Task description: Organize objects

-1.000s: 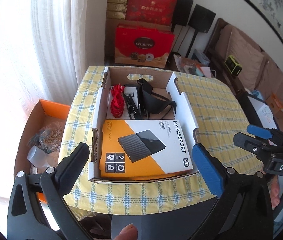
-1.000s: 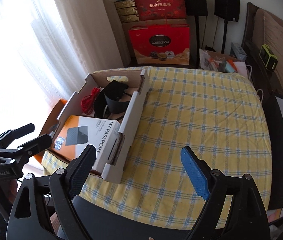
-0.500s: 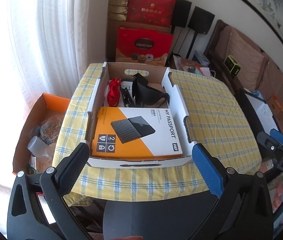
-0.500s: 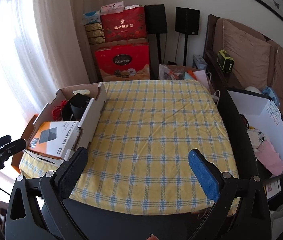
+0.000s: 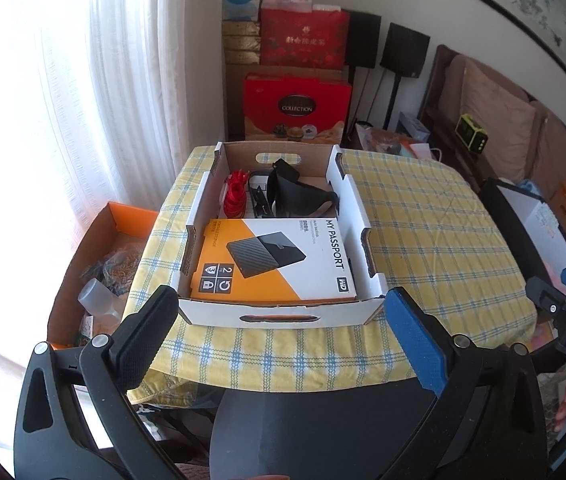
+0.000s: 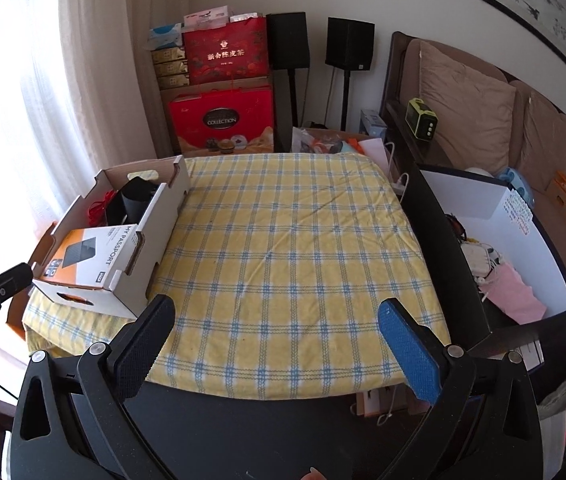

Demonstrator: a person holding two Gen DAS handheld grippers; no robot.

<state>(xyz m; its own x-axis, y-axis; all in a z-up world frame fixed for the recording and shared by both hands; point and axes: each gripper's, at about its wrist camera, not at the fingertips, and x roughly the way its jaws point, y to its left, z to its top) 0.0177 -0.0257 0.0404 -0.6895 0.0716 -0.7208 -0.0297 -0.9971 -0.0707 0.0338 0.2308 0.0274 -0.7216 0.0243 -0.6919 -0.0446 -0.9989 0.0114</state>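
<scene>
A white cardboard box (image 5: 357,216) stands on the left part of a table with a yellow checked cloth (image 5: 423,232). In it lie an orange and white "My Passport" carton (image 5: 275,264), a red cable bundle (image 5: 235,199) and a black pouch (image 5: 299,200). The box also shows in the right wrist view (image 6: 163,216), with the carton (image 6: 83,256) inside. My left gripper (image 5: 279,316) is open and empty, held back from the box's near wall. My right gripper (image 6: 275,326) is open and empty above the table's near edge.
An orange bin (image 5: 95,256) with clutter stands on the floor left of the table. Red gift boxes (image 5: 297,108) and black speakers (image 6: 349,42) stand at the far wall. A sofa (image 6: 483,112) and a white bin (image 6: 495,240) are at the right.
Both grippers have drawn back and up from the table; the box looks smaller and farther. The right gripper has swung right, over the bare cloth. Both stay open.
</scene>
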